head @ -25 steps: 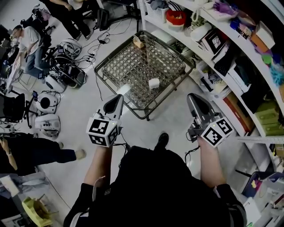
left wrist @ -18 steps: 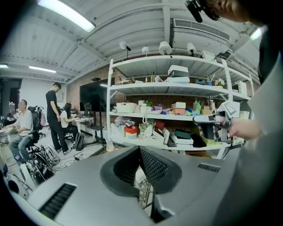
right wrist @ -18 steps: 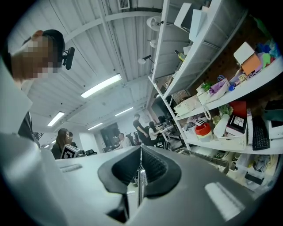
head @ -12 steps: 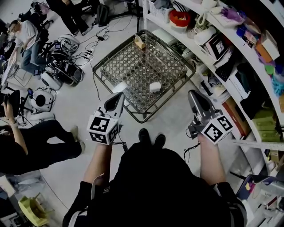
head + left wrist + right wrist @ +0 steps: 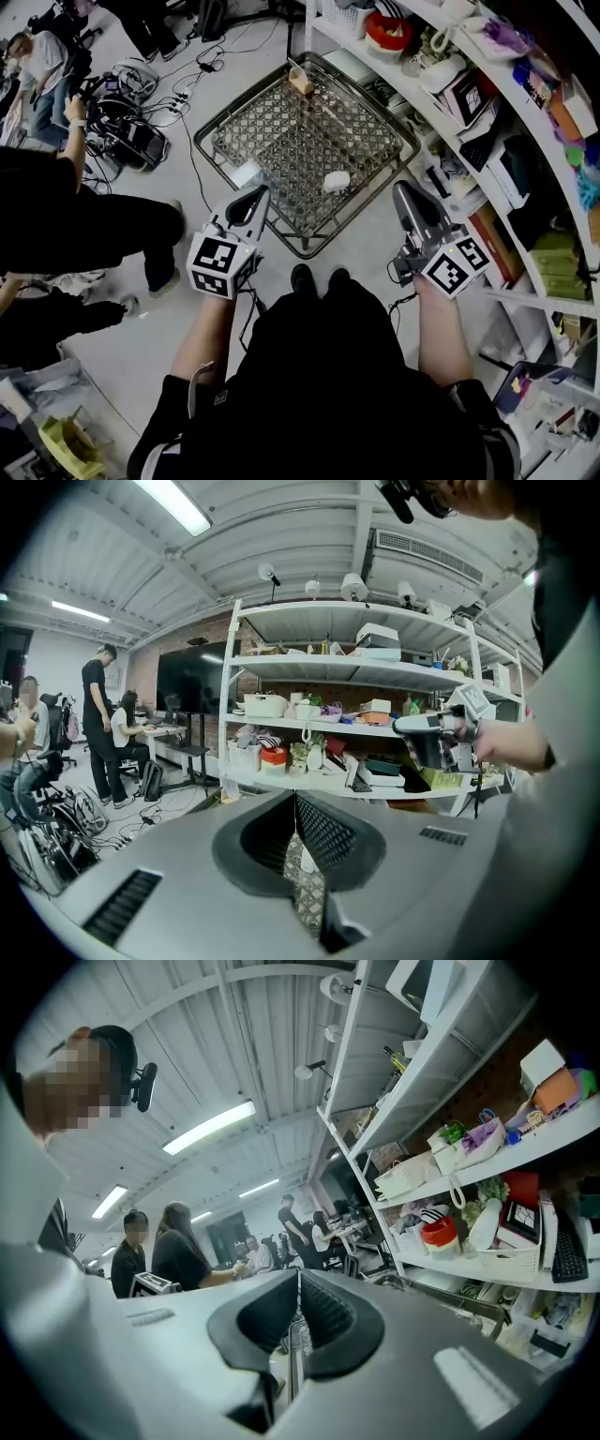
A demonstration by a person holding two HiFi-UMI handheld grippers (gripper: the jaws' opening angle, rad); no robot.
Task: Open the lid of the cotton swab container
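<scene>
Tall shelving (image 5: 487, 141), crowded with stock, lines the person's right side. A low lattice-topped table (image 5: 291, 141) stands on the floor directly ahead, and work is evidently staged there. The left gripper (image 5: 256, 197) and right gripper (image 5: 404, 190) hang above its near edge, one to each side. Both have their jaws pressed together on nothing, which suggests an approach posture. The small white tub (image 5: 336, 180) on the table's near half is probably the cotton swab container. It is untouched, and whether the lid is shut cannot be judged.

- mesh table (image 5: 291, 150) is showing shiny metal wire
- left gripper (image 5: 259, 193) and right gripper (image 5: 403, 190) are looking matt grey plastic
- pads (image 5: 323, 834) are showing rough, dimpled black
- floor (image 5: 141, 328) is looking smooth
</scene>
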